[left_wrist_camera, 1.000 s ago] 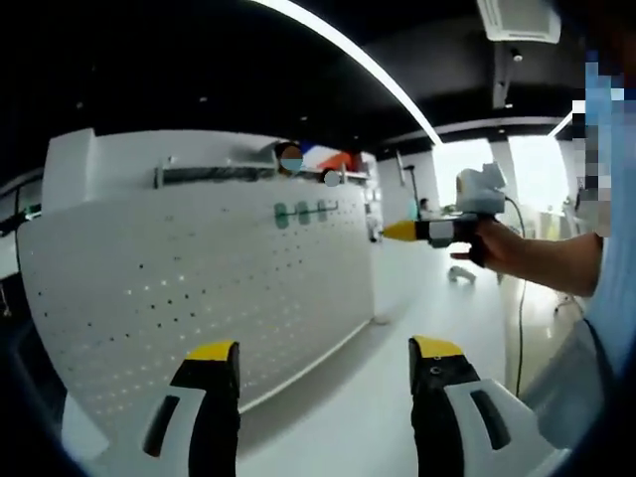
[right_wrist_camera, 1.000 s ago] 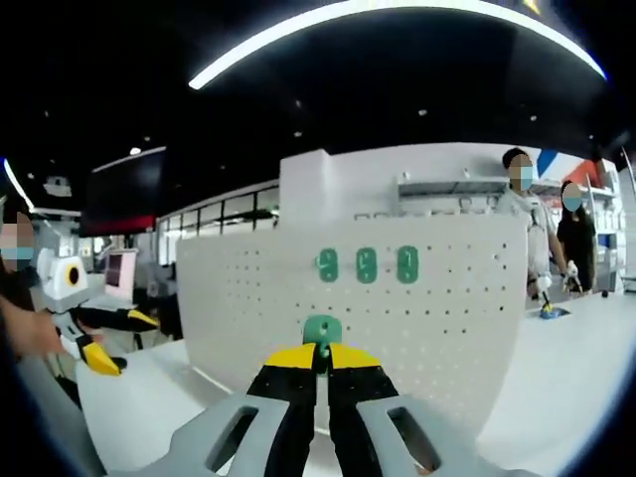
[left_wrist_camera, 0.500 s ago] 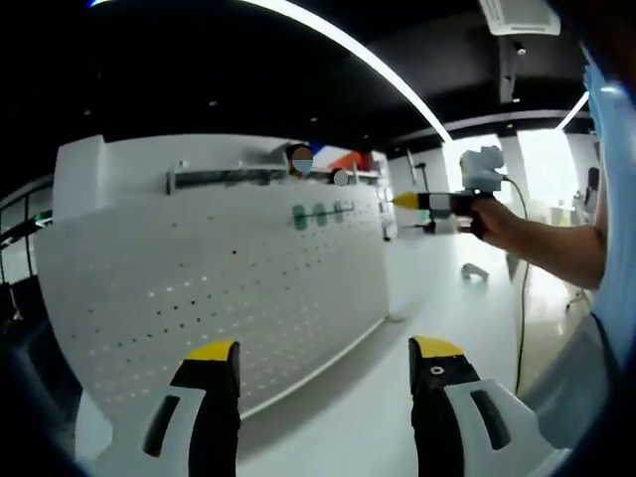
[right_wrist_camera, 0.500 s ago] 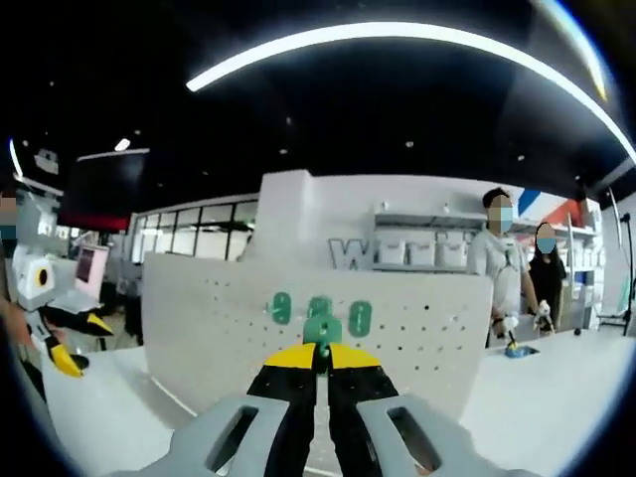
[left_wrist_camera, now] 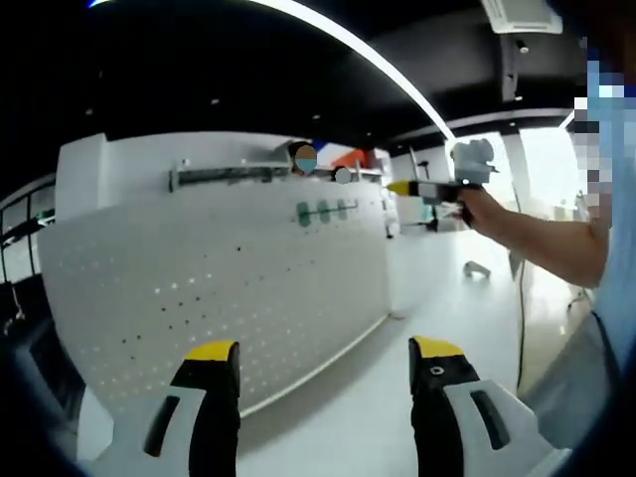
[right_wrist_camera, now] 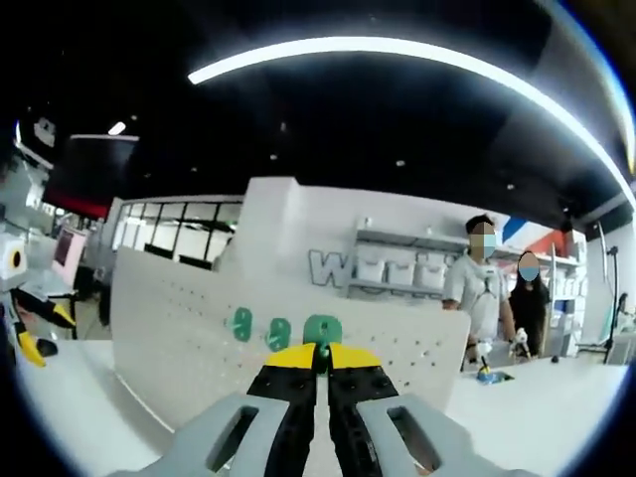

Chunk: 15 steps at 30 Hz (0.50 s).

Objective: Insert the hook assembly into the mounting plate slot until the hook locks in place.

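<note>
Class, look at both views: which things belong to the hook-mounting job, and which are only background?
Part of the job:
green hook held in the right gripper
white pegboard
green hooks already on it
left gripper, open

Only background:
two people behind the board
wall shelf
ceiling light strip

ahead: upright pegboard (left_wrist_camera: 209,298) blocks | right of it: bare white tabletop (left_wrist_camera: 437,308) open
</note>
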### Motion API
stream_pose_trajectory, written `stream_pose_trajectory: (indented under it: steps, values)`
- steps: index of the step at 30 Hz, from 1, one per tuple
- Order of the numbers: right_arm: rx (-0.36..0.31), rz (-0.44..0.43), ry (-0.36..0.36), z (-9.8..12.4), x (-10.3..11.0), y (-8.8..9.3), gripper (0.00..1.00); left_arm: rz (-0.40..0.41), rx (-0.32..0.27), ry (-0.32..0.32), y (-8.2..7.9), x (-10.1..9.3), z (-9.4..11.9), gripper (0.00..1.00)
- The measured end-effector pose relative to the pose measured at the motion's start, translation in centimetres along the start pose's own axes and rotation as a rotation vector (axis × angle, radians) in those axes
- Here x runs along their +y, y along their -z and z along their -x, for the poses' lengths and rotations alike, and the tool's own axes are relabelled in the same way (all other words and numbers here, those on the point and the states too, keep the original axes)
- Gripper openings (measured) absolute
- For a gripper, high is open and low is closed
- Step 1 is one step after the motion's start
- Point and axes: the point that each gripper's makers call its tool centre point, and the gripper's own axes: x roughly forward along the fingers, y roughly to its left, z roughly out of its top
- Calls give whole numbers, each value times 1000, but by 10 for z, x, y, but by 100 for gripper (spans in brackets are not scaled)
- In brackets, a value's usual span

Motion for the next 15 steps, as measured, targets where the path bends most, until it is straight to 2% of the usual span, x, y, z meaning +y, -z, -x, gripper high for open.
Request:
stream_pose_trajectory:
  steps: [7, 15]
  values:
    - [-14, 15, 47, -16, -16, 2, 1, -9, 9, -2, 1, 1, 2, 71]
    - [-27, 53, 57, -31, -22, 4, 1, -11, 16, -7, 2, 4, 4, 71]
